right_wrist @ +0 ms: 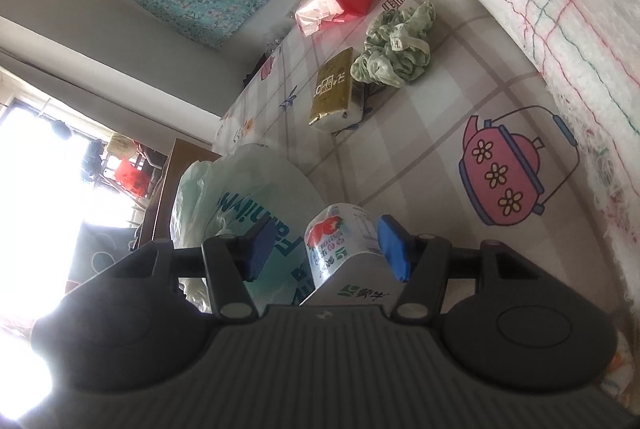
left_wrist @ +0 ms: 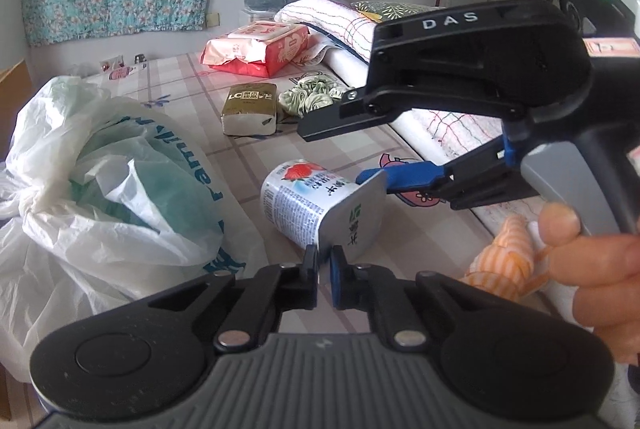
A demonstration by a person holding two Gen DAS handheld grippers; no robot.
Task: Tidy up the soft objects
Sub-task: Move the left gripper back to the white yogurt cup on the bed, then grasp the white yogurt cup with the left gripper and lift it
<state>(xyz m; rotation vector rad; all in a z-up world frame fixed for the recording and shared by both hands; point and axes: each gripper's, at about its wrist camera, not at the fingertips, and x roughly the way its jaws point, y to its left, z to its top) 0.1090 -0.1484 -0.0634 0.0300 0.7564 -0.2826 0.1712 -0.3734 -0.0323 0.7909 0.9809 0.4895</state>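
Observation:
A strawberry yogurt cup (left_wrist: 298, 205) lies on its side on the checked tablecloth (left_wrist: 248, 165), foil lid toward me. My left gripper (left_wrist: 325, 261) is shut on the lower corner of the lid's rim. My right gripper (left_wrist: 332, 155) comes in from the right, held by a hand (left_wrist: 592, 249). It stands open, its lower blue pad (left_wrist: 400, 176) at the lid's upper corner. In the right wrist view the cup (right_wrist: 340, 241) sits between the jaws of the right gripper (right_wrist: 326, 251). The right pad (right_wrist: 394, 249) is close against it and the left pad (right_wrist: 260, 249) is well apart.
A crumpled white plastic bag (left_wrist: 120, 181) lies left of the cup. Behind are a gold tissue pack (left_wrist: 250, 109), a green scrunchie (left_wrist: 312, 99), a red wipes pack (left_wrist: 260, 49) and a folded white quilt (left_wrist: 340, 17). An orange striped cloth (left_wrist: 508, 257) lies at the right.

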